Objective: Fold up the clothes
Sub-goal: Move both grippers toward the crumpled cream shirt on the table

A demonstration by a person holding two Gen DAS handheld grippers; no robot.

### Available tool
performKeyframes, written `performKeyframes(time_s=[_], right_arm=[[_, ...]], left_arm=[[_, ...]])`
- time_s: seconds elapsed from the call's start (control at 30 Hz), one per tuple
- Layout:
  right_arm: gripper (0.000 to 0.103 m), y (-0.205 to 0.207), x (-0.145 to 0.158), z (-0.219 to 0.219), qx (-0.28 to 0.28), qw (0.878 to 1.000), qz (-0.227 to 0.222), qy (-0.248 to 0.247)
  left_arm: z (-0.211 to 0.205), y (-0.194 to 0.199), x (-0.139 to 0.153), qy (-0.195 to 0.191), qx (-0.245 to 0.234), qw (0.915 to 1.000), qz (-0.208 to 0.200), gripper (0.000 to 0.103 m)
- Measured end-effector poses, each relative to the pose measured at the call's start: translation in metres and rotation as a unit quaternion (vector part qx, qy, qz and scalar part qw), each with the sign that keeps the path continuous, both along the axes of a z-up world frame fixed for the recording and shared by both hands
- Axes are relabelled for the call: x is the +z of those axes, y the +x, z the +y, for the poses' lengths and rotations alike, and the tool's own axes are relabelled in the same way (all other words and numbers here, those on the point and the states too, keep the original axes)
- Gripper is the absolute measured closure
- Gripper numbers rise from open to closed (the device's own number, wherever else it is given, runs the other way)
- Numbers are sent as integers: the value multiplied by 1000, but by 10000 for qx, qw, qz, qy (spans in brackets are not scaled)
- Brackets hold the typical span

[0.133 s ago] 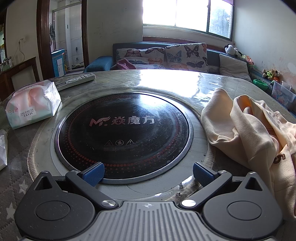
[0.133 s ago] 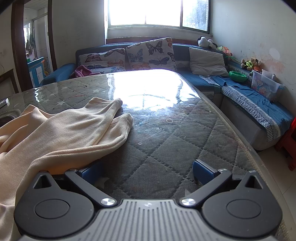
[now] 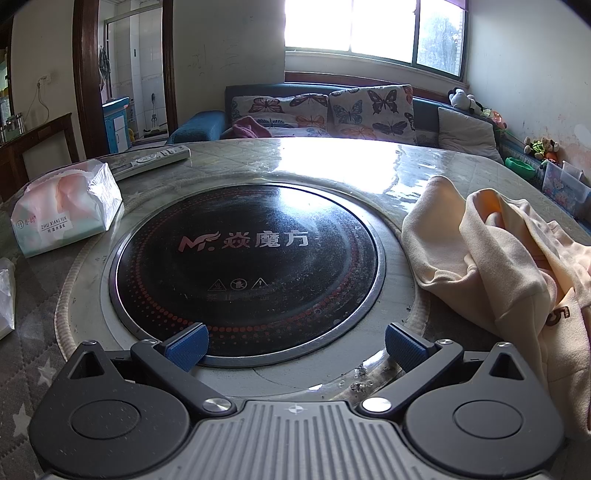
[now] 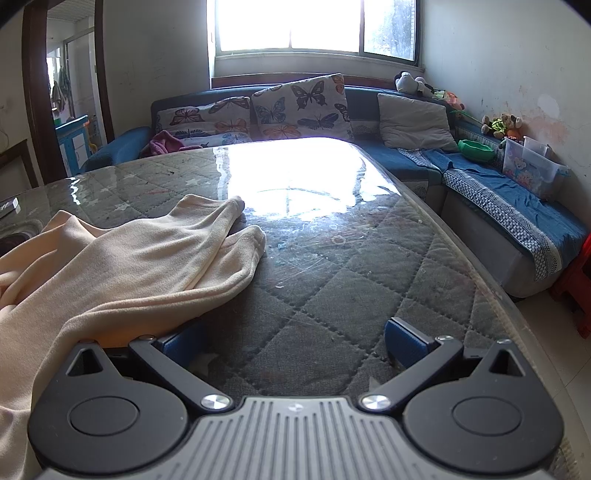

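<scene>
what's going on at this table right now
A person holds two grippers over a round table to fold clothes. A cream garment lies crumpled and unfolded on it, beside the built-in black cooktop. The left gripper is open over the cooktop's near edge, holding nothing. The right gripper is open too, its left finger at or under the garment's edge. No fold has been made yet.

A bright window (image 4: 314, 26) in the far wall throws glare across the glass-topped desk (image 4: 332, 258), which has a round black cooktop (image 3: 247, 273) set into it. Behind runs a blue corner sofa (image 4: 424, 158) with butterfly cushions (image 4: 303, 107) (soft toys (image 4: 502, 123) crowd its ledge), white marked walls (image 4: 498, 55), a dark wooden doorway (image 3: 85, 74) at left and a pale tiled floor (image 4: 554, 332).
</scene>
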State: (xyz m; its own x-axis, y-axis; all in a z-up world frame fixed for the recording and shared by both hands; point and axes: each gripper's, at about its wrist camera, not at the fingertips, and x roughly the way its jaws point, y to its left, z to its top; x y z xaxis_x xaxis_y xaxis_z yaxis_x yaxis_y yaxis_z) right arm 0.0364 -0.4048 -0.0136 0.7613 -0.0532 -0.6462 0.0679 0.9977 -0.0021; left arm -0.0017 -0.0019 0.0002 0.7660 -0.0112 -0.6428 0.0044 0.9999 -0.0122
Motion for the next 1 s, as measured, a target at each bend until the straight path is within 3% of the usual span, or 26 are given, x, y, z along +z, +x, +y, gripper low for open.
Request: performKeyframes(time_s=[0.3,0.4,0.63,1.0], right_arm=[[0,-27,9,0,153,9996,-60,-246],[0,-53,19,3,354,9985,-257,-315],[0,-96,38,13,638,9965,-543,-66],[0,-138,41,36,764,9955,-489,269]], left_arm=[[4,-12,5,-88,271,9995,106,0],[1,-23,9,-138,241,9996,73,0],[-21,-48,19,-159,-40,9999,18,0],[-47,-70,25,-162,-301,9994,-68,0]])
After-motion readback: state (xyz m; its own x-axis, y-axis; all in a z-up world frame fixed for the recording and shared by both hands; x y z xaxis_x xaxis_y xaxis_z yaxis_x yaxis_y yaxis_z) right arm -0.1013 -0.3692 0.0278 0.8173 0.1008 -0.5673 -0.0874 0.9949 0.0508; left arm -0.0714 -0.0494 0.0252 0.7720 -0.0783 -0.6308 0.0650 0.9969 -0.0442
